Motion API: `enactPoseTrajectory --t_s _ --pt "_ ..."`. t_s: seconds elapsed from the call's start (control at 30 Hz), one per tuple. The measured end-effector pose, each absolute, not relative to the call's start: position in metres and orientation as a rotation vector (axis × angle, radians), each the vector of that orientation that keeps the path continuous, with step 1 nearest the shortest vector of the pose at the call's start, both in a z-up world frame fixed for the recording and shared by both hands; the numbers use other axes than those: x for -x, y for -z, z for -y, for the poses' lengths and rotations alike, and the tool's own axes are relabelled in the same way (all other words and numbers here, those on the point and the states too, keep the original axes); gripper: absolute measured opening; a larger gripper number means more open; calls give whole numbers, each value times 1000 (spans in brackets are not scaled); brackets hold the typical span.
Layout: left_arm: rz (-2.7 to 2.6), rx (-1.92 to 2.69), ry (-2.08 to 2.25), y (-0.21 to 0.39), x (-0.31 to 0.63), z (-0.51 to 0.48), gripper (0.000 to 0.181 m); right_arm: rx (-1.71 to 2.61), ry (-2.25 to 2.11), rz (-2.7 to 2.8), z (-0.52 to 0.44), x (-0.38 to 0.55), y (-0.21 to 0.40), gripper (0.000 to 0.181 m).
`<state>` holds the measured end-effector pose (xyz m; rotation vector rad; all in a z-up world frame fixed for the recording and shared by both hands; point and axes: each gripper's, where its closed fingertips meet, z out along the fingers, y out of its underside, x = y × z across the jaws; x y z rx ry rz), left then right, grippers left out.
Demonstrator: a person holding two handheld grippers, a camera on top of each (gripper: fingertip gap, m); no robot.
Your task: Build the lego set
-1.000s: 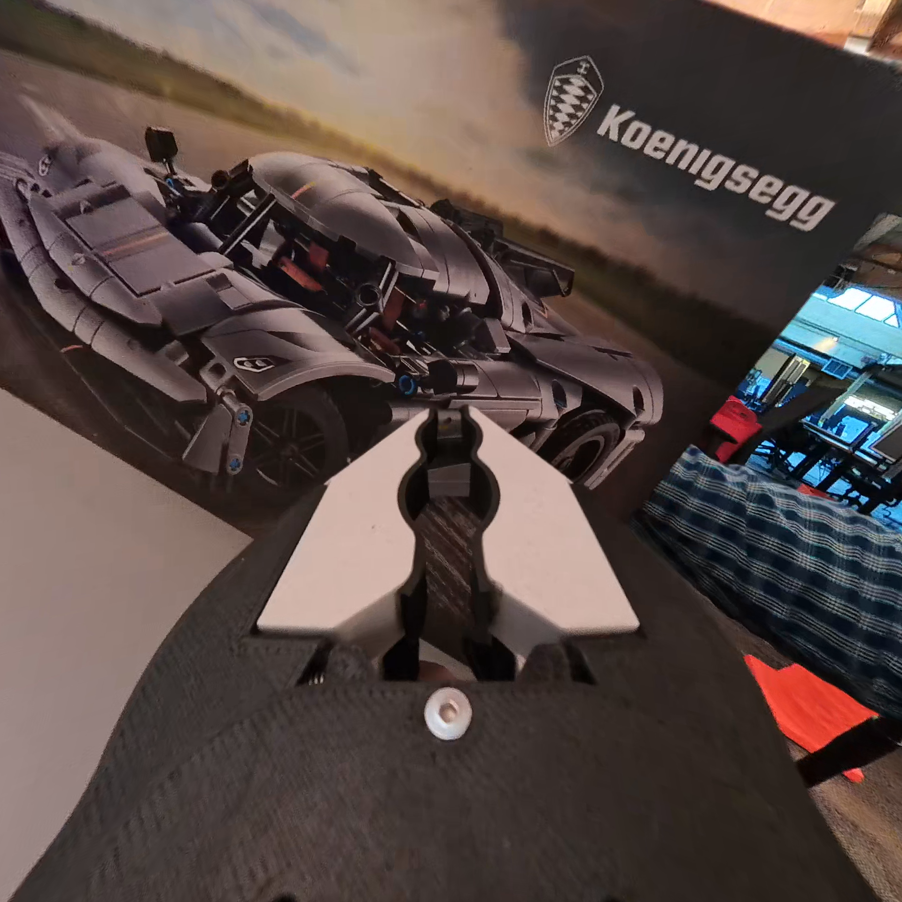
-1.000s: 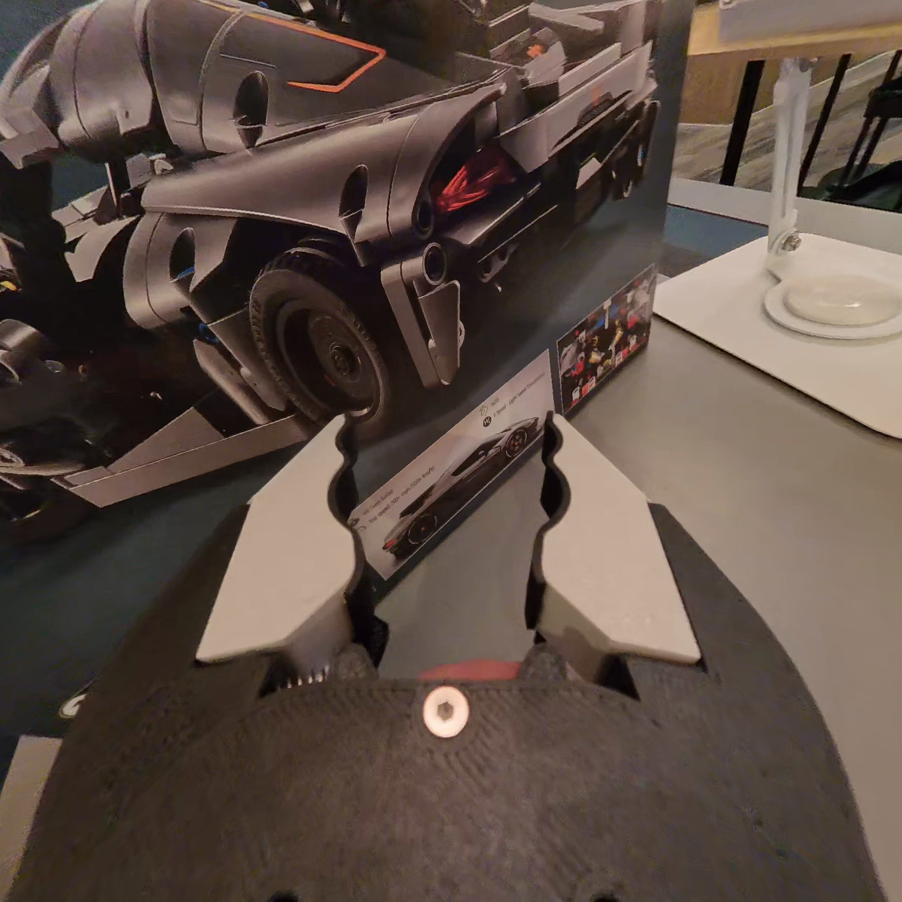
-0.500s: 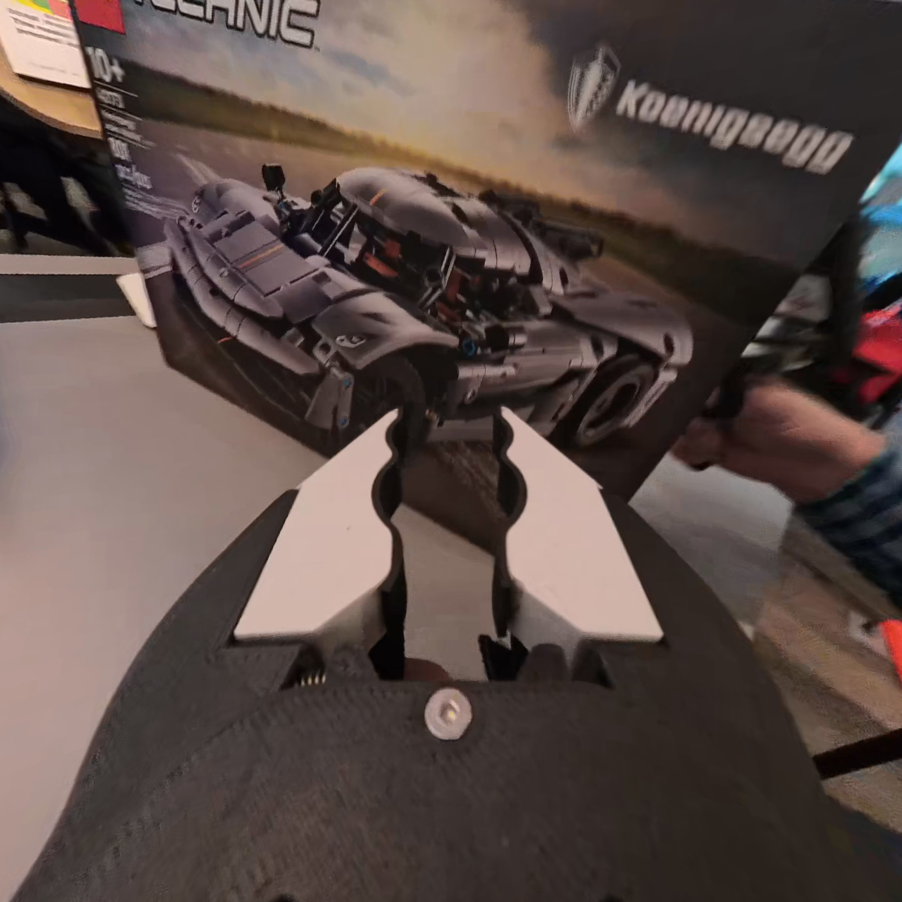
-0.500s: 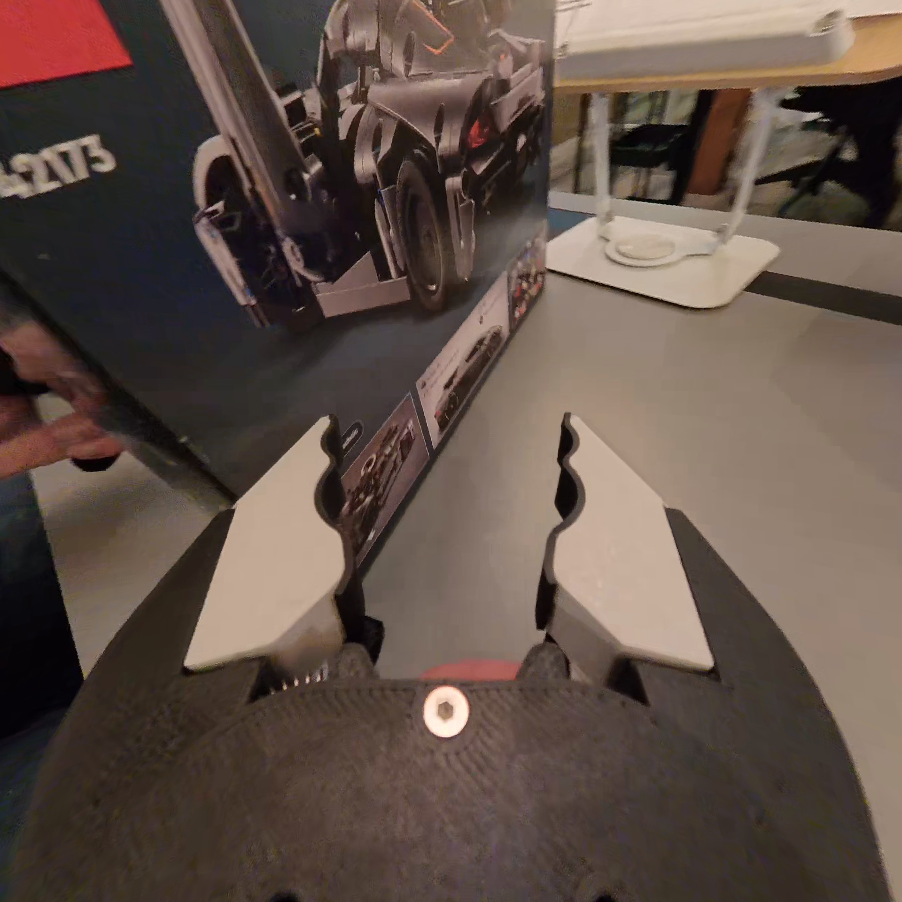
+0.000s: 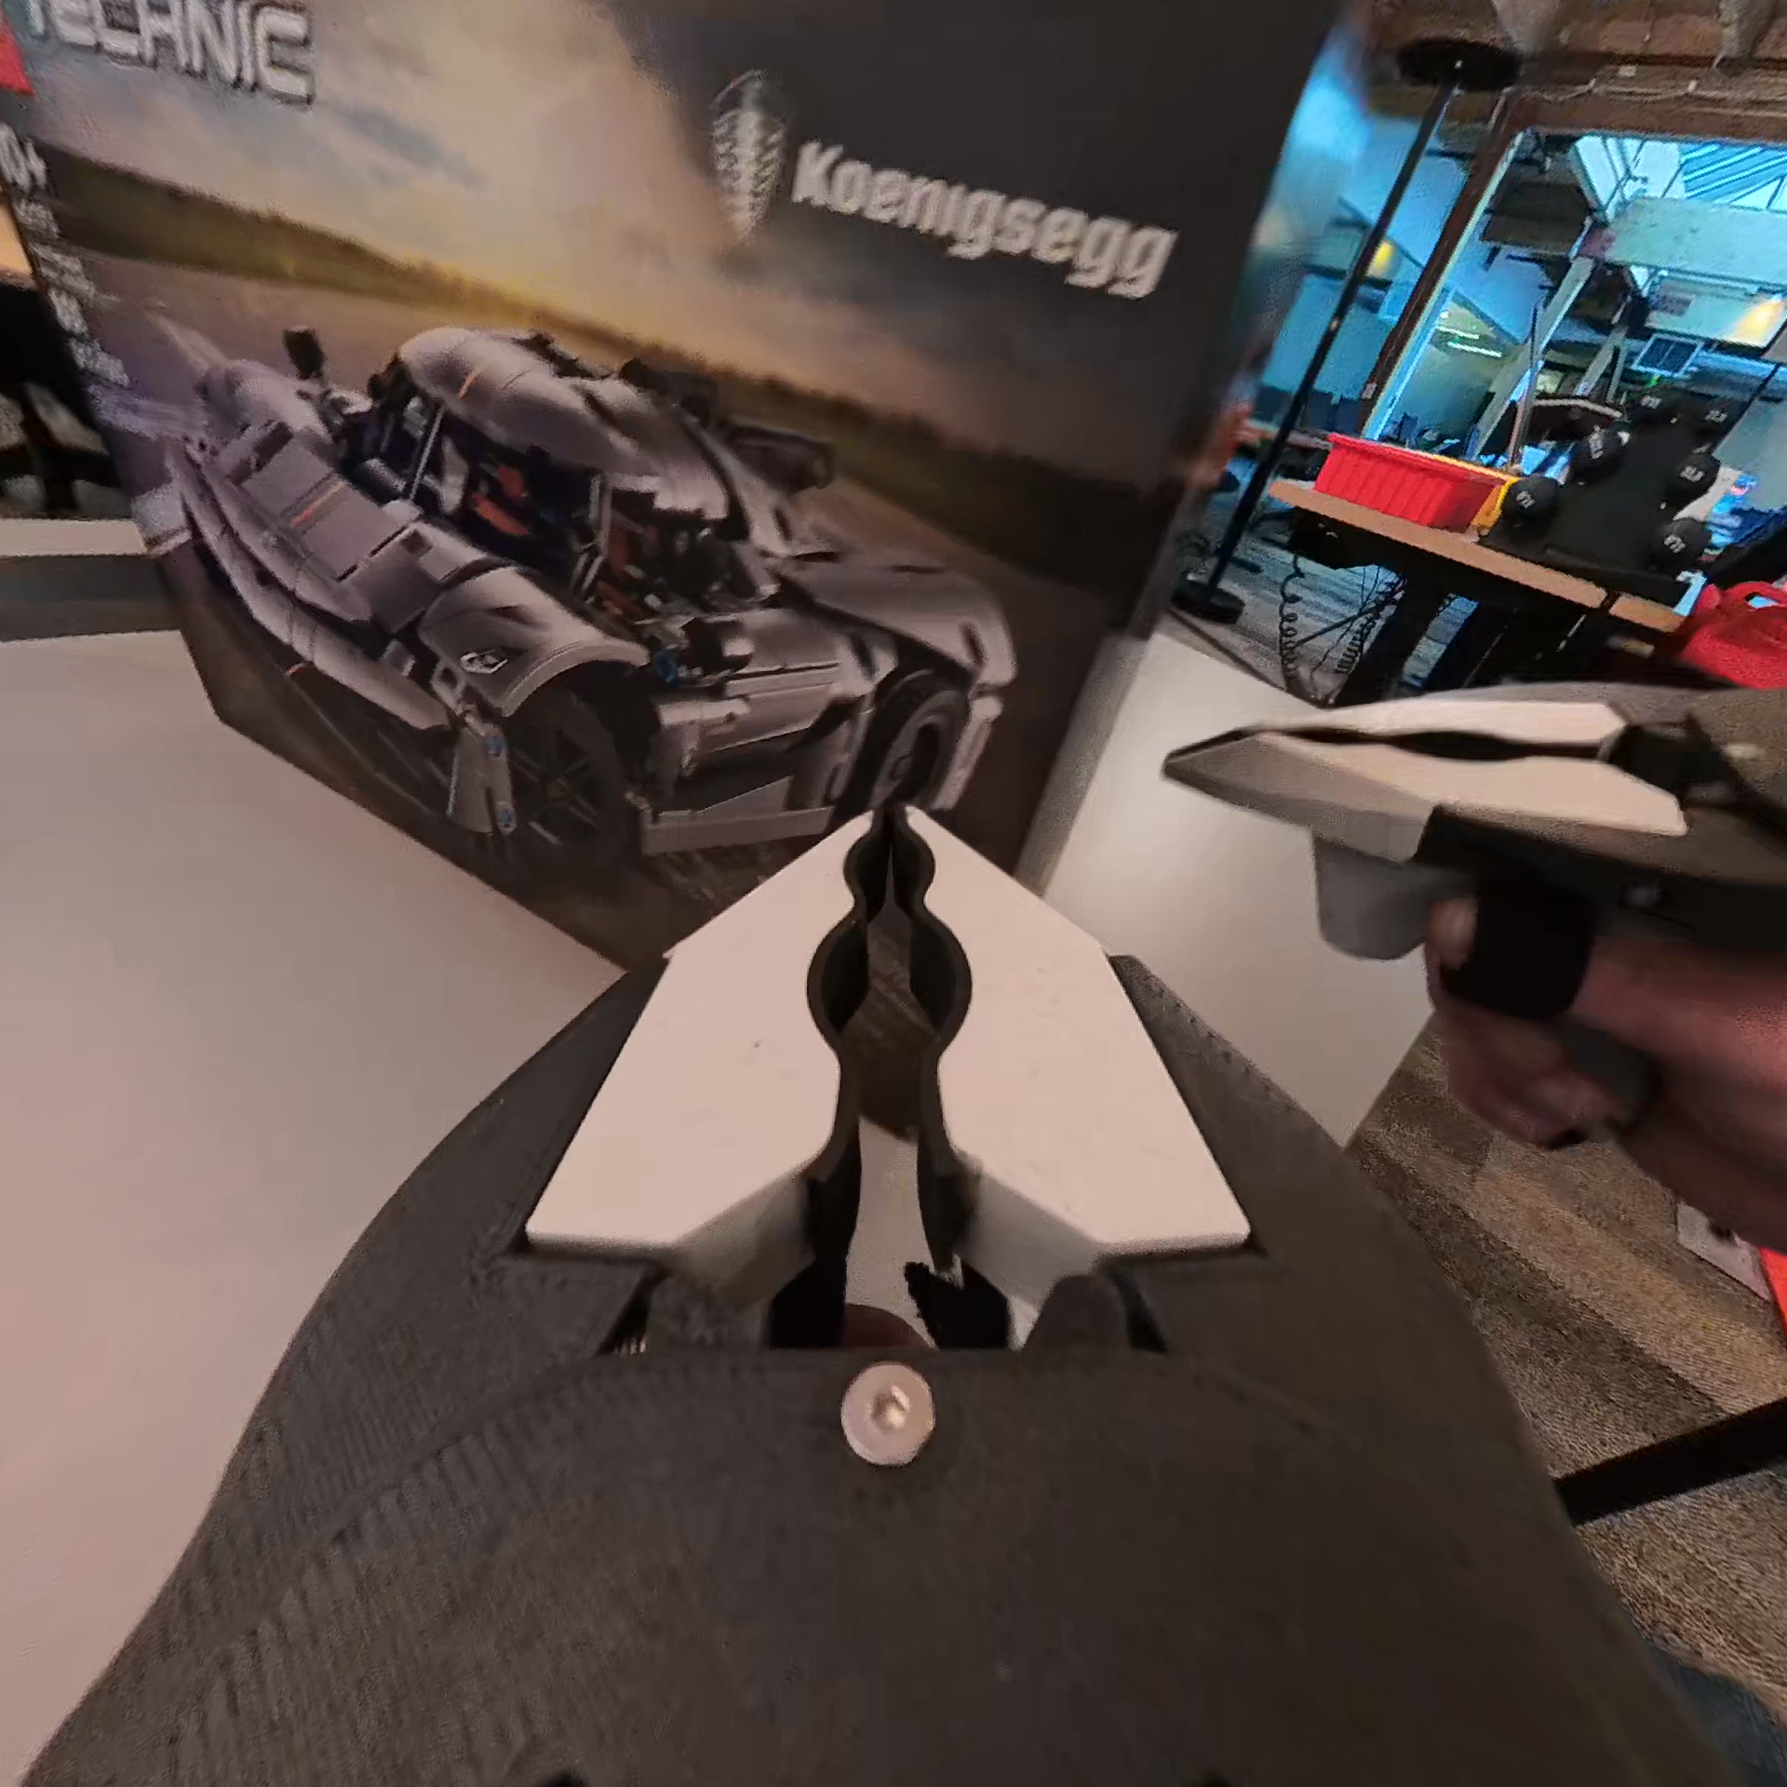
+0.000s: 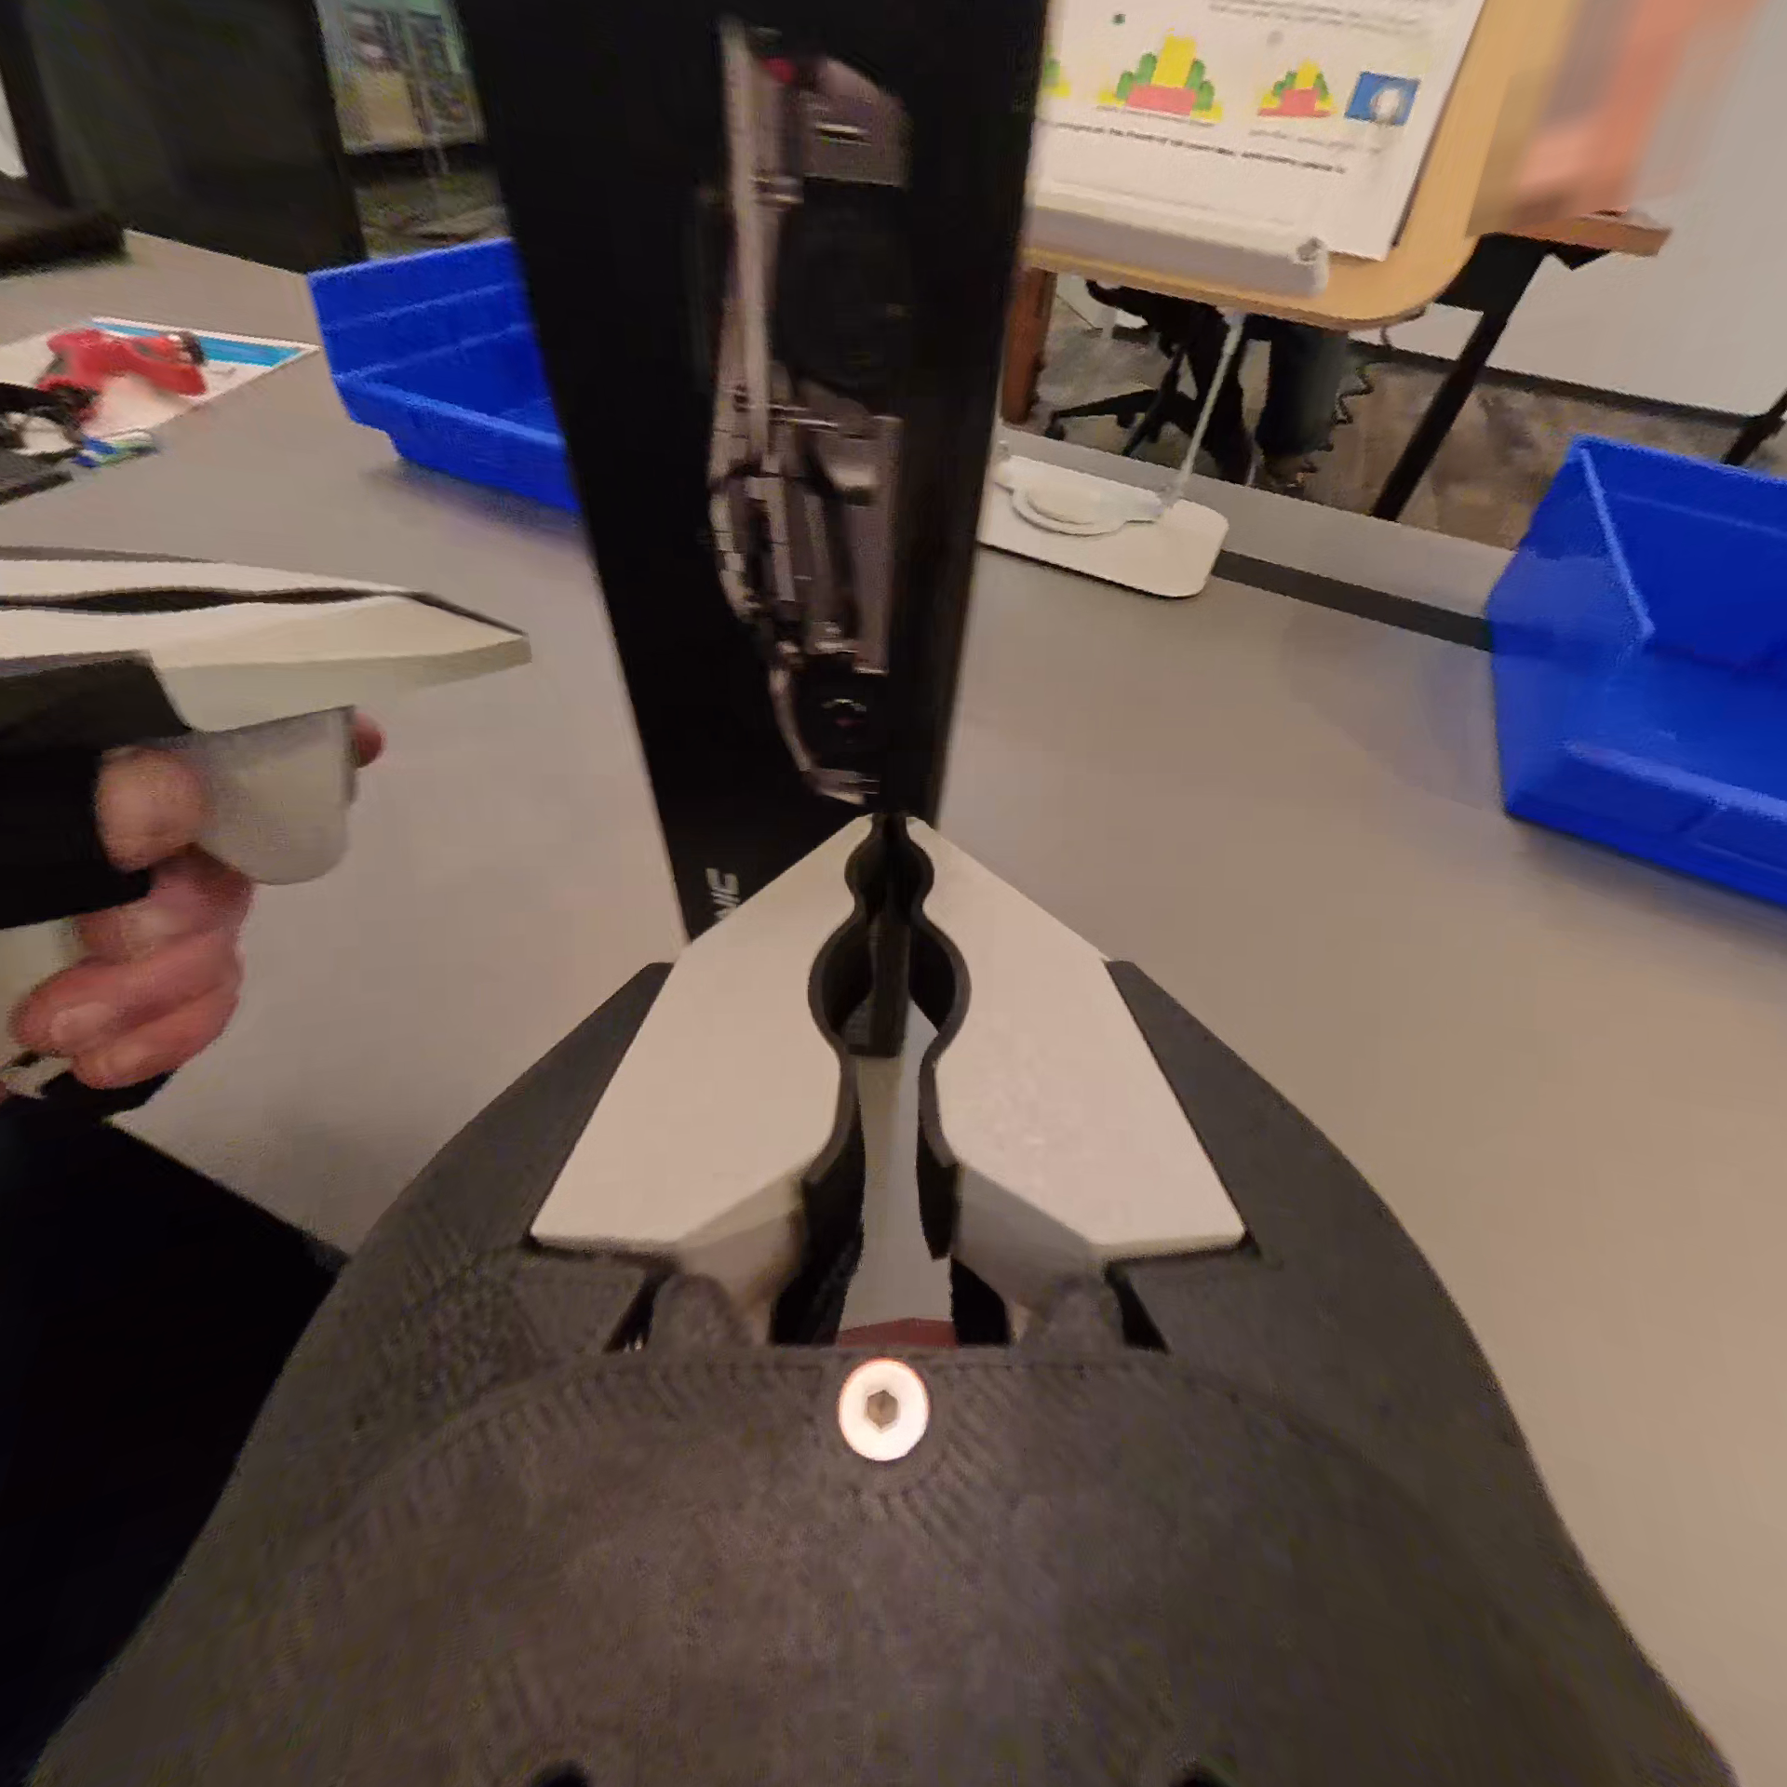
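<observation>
The lego set box (image 5: 600, 406), dark with a grey car pictured on it, stands upright on the grey table (image 5: 193, 967). The right wrist view shows its narrow side (image 6: 619, 387). My left gripper (image 5: 888, 822) is shut and empty, pointing at the box's lower front, a short way off. My right gripper (image 6: 888, 822) is shut and empty, pointing at the bottom of the box's narrow side. Each also shows in the other's view, held by a hand: the right one (image 5: 1175, 764) beside the box's right edge, the left one (image 6: 517, 643) left of the box.
Two blue bins (image 6: 435, 367) (image 6: 1644, 658) sit on the table (image 6: 1257, 870) either side of the box. A white stand base (image 6: 1093, 522) is behind it. Papers and a red item (image 6: 126, 358) lie far left. The table edge and carpet (image 5: 1547, 1257) are at right. The grippers' ends are close to 10 centimeters from one another.
Both grippers have pulled back from the box and swung round. The right gripper has gone from open to shut; the left closed from slightly open. Each gripper now shows in the other's view.
</observation>
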<state>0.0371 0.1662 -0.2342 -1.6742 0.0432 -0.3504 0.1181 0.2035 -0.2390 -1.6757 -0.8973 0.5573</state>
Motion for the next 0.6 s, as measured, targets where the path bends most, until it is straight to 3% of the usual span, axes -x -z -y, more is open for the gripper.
enactPoseTrajectory --t_s 0.6 --pt "8 1643 328 201 -94 -129 3 1710 -474 740 -172 -92 227 0"
